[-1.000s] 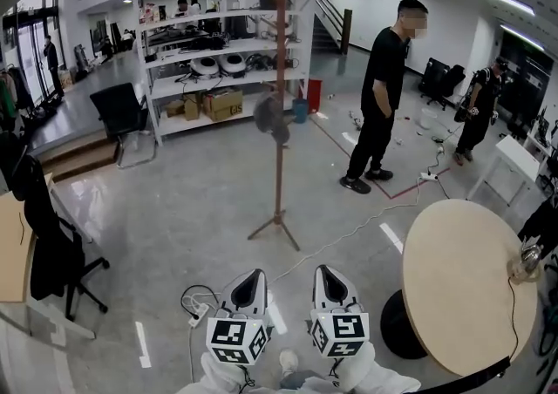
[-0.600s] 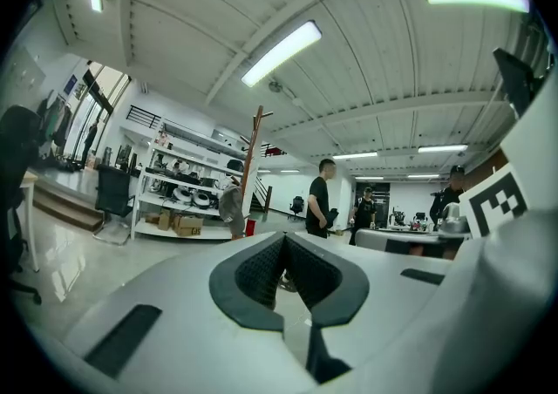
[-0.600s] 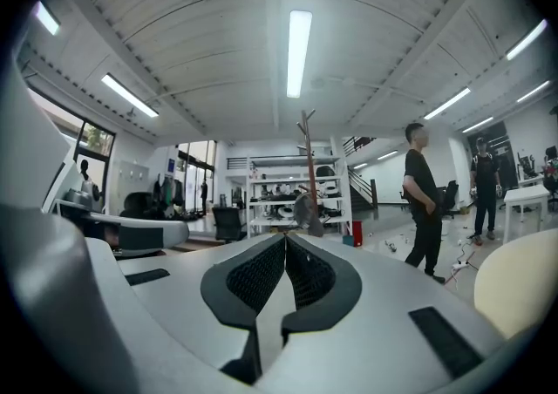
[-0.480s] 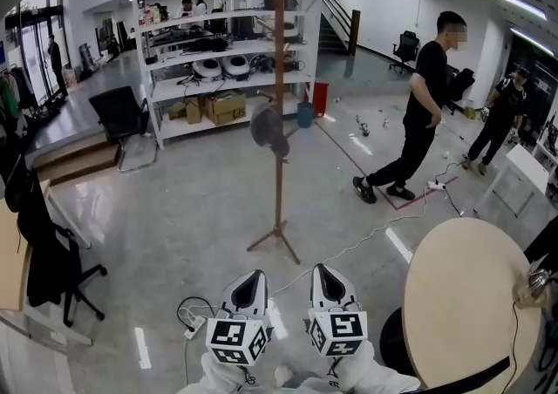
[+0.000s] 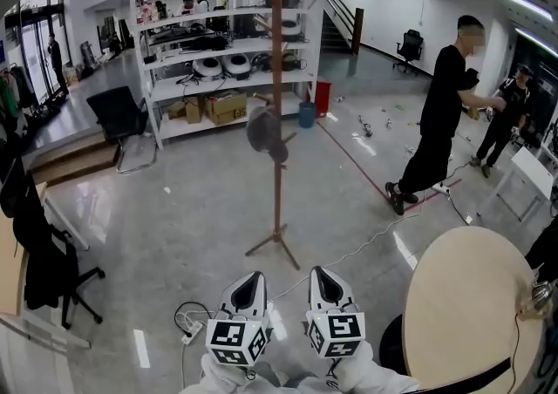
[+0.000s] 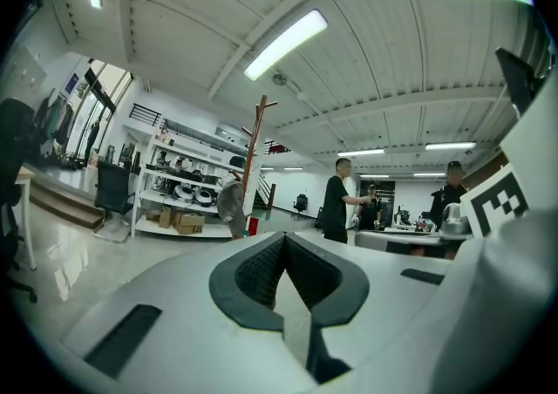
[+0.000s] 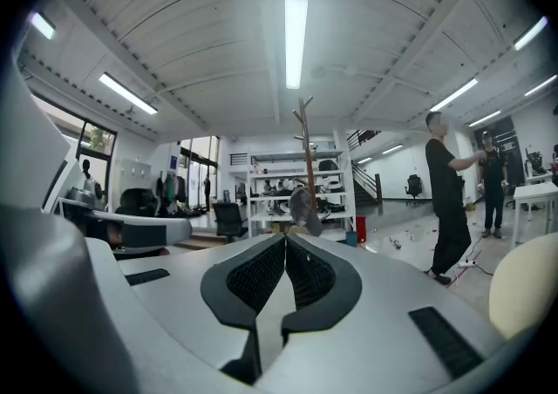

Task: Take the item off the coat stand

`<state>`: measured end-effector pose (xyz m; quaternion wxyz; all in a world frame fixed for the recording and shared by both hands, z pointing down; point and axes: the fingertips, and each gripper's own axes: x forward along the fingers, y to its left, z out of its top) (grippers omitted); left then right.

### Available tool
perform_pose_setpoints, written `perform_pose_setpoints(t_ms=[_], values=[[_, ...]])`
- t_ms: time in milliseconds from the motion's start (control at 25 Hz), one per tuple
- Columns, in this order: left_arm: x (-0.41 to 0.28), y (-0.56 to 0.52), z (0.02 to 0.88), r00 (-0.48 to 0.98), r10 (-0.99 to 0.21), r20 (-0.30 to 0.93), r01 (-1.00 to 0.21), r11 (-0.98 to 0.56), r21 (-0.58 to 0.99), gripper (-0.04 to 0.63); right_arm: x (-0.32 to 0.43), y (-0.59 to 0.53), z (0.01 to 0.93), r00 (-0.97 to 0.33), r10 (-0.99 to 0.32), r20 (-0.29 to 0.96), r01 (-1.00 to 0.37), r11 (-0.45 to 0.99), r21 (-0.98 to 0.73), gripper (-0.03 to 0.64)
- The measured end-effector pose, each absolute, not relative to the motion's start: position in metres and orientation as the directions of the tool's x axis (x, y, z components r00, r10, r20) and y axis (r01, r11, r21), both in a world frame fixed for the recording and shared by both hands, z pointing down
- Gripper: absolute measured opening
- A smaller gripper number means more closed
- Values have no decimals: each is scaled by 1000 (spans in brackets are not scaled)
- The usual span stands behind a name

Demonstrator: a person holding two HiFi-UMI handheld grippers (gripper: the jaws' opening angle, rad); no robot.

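The left tool [image 5: 253, 279] and the right tool [image 5: 320, 272] point level, side by side at the near edge. Each has its jaws together with nothing between them. The wooden coat stand [image 5: 277, 78] stands upright on the floor, farther in and well apart from both tools. A grey item [image 5: 263, 132], possibly a cap, hangs at mid-height on the pole. A shelving unit [image 5: 218, 61] stands beyond. A round worktop [image 5: 462, 296] lies near right.

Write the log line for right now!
left tool: shut, empty | right tool: shut, empty | grey item: hanging on coat stand, not reached
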<state>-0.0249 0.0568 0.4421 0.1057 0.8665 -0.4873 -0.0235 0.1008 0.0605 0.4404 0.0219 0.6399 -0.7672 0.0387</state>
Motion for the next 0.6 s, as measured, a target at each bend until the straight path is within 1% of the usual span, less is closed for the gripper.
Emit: perform_pose_setpoints(t_ms=[600], values=[[-15, -16, 447, 553, -831, 67, -823, -531, 202, 1, 105, -13, 447, -165, -982, 91, -986, 162, -36, 11]])
